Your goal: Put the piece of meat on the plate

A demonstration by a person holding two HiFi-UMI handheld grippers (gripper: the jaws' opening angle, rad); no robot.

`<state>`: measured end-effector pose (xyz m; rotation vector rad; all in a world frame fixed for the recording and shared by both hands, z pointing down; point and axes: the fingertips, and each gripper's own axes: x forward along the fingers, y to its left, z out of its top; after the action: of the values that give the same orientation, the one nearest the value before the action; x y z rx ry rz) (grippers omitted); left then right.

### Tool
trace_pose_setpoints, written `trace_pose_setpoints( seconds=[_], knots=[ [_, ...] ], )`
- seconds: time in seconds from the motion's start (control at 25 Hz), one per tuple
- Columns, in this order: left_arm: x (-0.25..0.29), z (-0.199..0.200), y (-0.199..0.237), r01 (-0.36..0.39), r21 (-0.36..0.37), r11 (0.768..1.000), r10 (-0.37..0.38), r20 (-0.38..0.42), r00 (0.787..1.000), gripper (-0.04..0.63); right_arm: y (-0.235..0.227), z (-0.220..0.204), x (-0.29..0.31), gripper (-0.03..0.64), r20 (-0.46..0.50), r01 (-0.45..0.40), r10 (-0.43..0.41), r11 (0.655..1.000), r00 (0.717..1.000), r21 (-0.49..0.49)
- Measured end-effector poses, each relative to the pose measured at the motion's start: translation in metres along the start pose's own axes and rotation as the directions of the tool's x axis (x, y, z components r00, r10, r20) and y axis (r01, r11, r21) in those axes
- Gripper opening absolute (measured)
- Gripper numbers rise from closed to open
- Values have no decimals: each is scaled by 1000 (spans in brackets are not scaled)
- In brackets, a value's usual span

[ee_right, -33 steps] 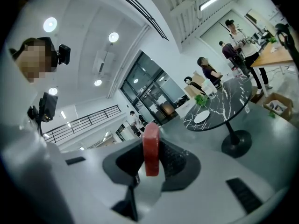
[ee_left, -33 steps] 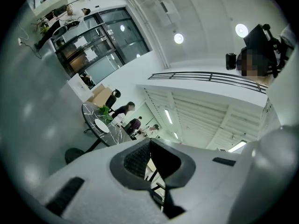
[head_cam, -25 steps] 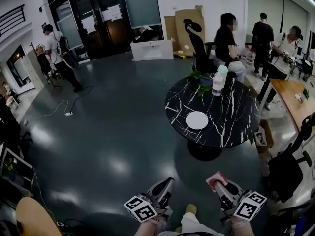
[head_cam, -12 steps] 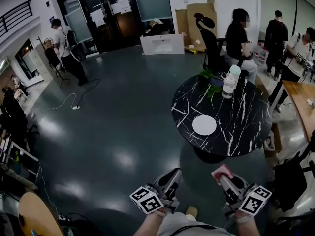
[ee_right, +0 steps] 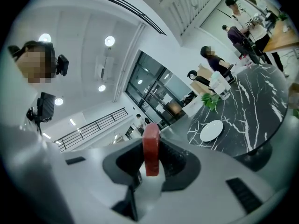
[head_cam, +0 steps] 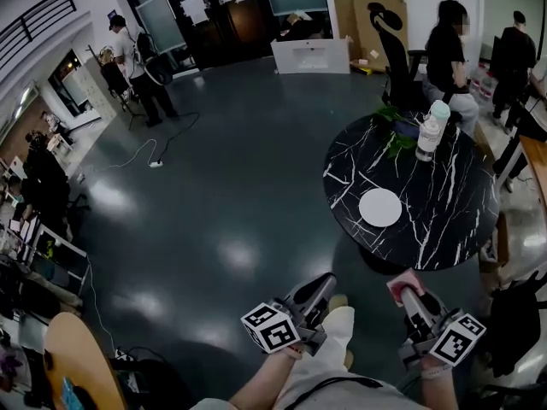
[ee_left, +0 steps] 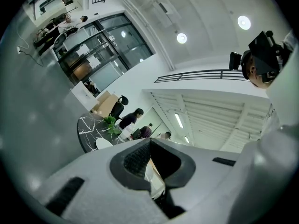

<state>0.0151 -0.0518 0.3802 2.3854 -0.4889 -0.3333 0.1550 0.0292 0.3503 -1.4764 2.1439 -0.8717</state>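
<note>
The piece of meat [head_cam: 400, 284], a red-pink slab, stands upright between the jaws of my right gripper [head_cam: 407, 292], which is shut on it; in the right gripper view the meat [ee_right: 151, 147] sticks up from the pads of the right gripper [ee_right: 150, 158]. The white plate [head_cam: 380, 207] lies bare on the round black marble table [head_cam: 444, 229], ahead and a little right of both grippers; it also shows as the plate [ee_right: 211, 130]. My left gripper [head_cam: 324, 283] is held beside the right one over the floor, jaws together and holding nothing [ee_left: 150, 160].
A white bottle [head_cam: 428, 137] and a green plant [head_cam: 395, 140] stand at the table's far edge. A seated person [head_cam: 446, 48] and an office chair [head_cam: 391, 34] are behind it. A black chair [head_cam: 520, 314] stands at the right, a cable [head_cam: 155, 162] on the floor.
Both grippers have travelled forward over the floor toward the table. The table and plate now sit lower and nearer in the head view. The meat stays gripped.
</note>
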Motion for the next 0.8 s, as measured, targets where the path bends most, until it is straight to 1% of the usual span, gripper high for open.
trace_pose_setpoints(
  seconds=[0.24,0.4,0.48,0.8],
  knots=[
    [38,6,24,-1,-37,999,1,-7,1000,9,-24,21,29,94,-14,16,-16,1000,1000,-4],
    [79,15,42,33,-24,999,-34,-41,999,9,-42,49,58,94,-10,18,-18,999,1000,-30],
    [99,25,53,47,-20,999,-48,-44,998,9,-52,58,74,92,-20,20,-21,999,1000,-43],
    [167,50,100,97,-52,994,-101,-65,993,9,-93,88,125,94,-36,88,-90,995,995,-53]
  ],
)
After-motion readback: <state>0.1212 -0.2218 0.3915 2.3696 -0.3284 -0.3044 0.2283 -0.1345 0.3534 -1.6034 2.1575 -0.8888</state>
